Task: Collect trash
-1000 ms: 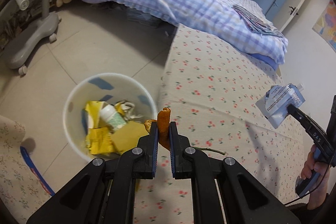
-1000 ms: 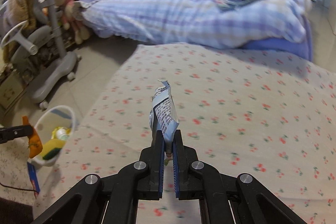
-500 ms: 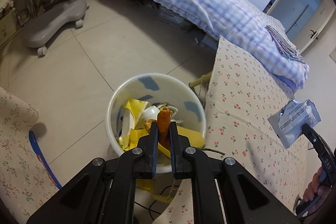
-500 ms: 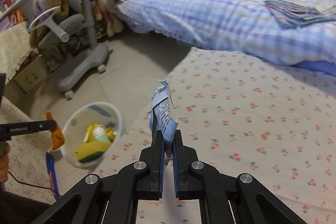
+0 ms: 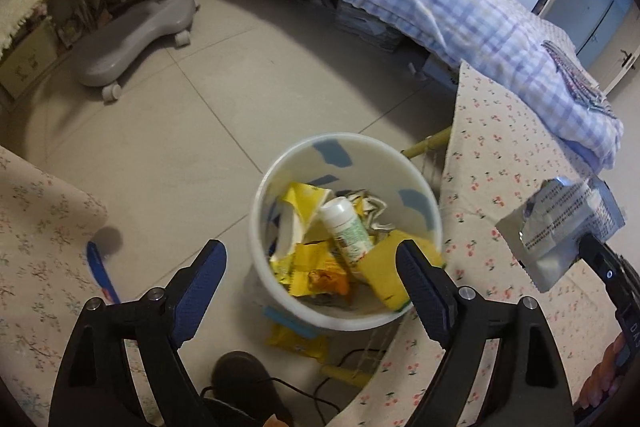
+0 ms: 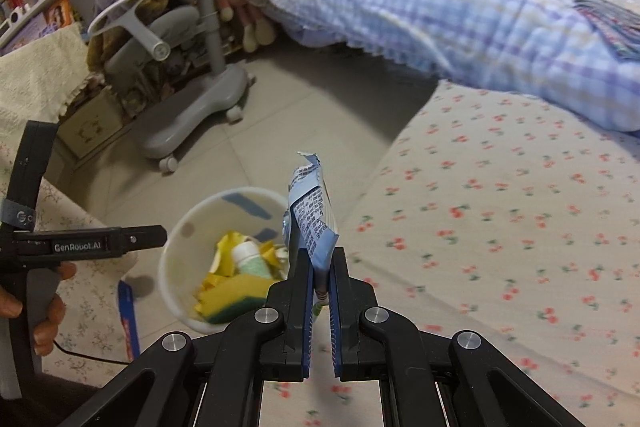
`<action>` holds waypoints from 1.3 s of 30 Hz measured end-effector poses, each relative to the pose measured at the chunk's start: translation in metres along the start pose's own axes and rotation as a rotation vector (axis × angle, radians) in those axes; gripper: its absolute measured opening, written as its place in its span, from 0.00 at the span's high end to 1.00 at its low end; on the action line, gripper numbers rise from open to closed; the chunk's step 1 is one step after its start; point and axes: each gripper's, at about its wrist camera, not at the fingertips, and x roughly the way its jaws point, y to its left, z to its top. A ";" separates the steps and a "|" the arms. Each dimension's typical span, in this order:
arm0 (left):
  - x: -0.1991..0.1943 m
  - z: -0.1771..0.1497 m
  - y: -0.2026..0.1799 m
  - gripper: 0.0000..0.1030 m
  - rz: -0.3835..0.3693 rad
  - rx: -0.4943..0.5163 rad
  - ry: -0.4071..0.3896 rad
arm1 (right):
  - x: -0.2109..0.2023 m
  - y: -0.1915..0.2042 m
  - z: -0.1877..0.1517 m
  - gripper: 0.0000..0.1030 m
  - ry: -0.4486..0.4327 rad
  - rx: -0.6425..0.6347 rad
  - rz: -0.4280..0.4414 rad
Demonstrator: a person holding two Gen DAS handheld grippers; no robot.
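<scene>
While the left gripper (image 5: 310, 267) hangs over the white bin (image 5: 280, 183) with its jaws opening and nothing between the blue pads, an orange scrap (image 5: 326, 279) lies on top of the trash inside, against the bin's near wall. That hand's part looks done, so the step in hand is judged to be the right one's: the right gripper (image 6: 320, 291) is clamped on the lower end of a blue-and-silver wrapper (image 6: 310, 215), which stands upright above the jaws, over the edge of the flowered bedspread (image 6: 500, 227) nearest the bin.

To do this well, the wrapper should be carried past the bedspread's edge until it sits over the middle of the bin's mouth before the jaws part; a light, flat packet may drift, so letting go low and inside the rim seems safer. The left gripper would do well to clear out of the way.

The left wrist view looks straight down into the bin and shows the yellow wrappers (image 5: 304, 199), a small white bottle (image 5: 344, 223) and a yellow packet (image 5: 296, 341) on the floor below the rim. The right wrist view shows the bin only obliquely, but it reveals the pinch on the wrapper and the hand (image 6: 36, 311) holding the left tool.
</scene>
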 end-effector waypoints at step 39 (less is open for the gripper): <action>-0.068 -0.075 -0.061 0.00 -0.052 0.158 -0.103 | -0.046 0.011 -0.015 0.21 0.014 0.099 -0.131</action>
